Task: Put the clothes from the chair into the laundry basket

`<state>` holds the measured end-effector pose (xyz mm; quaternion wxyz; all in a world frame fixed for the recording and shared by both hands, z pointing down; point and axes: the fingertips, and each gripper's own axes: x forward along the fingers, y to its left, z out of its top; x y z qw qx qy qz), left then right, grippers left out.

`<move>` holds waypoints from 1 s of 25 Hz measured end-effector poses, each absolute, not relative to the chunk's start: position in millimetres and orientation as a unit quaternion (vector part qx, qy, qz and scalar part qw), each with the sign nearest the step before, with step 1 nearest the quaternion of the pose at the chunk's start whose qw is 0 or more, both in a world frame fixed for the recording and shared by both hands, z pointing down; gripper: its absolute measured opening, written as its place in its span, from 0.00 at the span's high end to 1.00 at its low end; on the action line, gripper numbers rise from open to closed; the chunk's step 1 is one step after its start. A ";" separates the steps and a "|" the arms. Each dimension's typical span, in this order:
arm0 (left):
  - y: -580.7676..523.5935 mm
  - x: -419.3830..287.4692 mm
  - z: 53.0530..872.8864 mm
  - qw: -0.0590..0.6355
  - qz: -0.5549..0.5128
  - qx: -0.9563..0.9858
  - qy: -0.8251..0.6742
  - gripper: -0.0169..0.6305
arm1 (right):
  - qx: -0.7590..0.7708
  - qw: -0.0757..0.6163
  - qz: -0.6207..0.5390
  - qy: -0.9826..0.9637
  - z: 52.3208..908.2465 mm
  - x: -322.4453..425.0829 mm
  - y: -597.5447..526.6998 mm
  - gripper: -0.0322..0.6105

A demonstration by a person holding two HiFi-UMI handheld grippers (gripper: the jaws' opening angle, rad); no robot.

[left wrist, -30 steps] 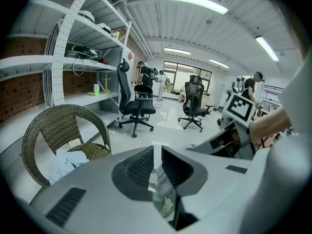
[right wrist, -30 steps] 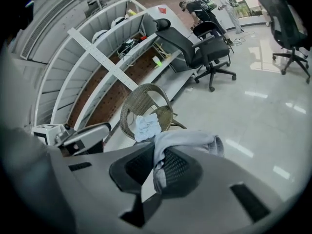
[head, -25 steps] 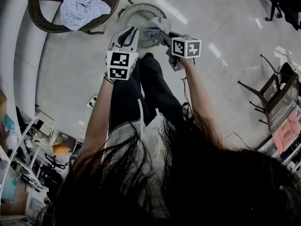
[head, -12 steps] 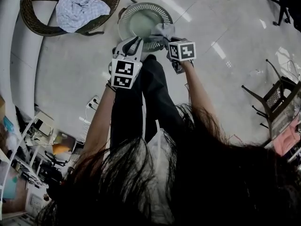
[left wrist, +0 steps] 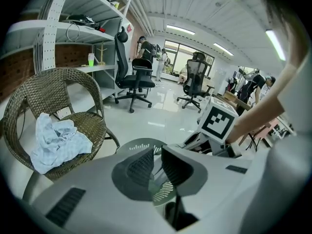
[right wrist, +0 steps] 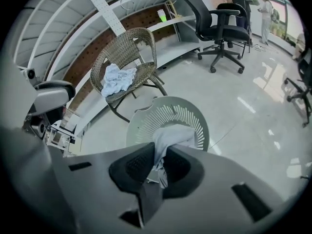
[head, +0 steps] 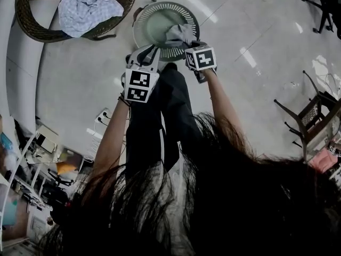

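Right gripper [right wrist: 158, 156]: clenched on a grey garment [right wrist: 171, 133]; in the right gripper view we see the cloth pinched between the two pads.
Garment's lie: it spills out of the jaws on the far side and hangs forward and down. Its long axis runs from the pads toward the floor.
What lies under it: the round slotted laundry basket [right wrist: 195, 112]. Its opening sits directly beyond and below the jaws, so the bulk of the cloth hangs over the basket's mouth, not beside it.
Our reading of the move: we judge that a plain release would drop the garment inside. The near rim is the edge to watch, since the tail of the cloth trails back by the pads.
Left gripper [left wrist: 157, 156]: released, jaws a little apart with nothing between them; only the basket shows through the gap. It hovers just left of the right gripper, at the basket's near-left edge.
Further out: the wicker chair [head: 32, 28] stands far left of the basket. A crumpled pale blue garment [head: 88, 7] lies on its seat.
Nearer hand: the left gripper is on the chair's side, so we judge it better placed for that piece.
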<state>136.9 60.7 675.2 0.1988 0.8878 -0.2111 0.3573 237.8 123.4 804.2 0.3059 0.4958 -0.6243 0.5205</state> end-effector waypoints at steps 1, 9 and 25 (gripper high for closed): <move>60.4 136.2 677.1 0.199 0.359 0.887 -0.211 0.88 | 0.495 0.316 0.517 -0.623 807.3 238.5 122.9 0.88; 57.9 129.5 682.3 0.202 0.362 0.884 -0.215 0.88 | 0.478 0.353 0.495 -0.634 810.8 235.3 118.1 0.88; 49.7 112.8 619.7 0.189 0.321 0.891 -0.259 0.88 | 0.527 0.270 0.447 -0.670 725.7 230.5 94.4 0.88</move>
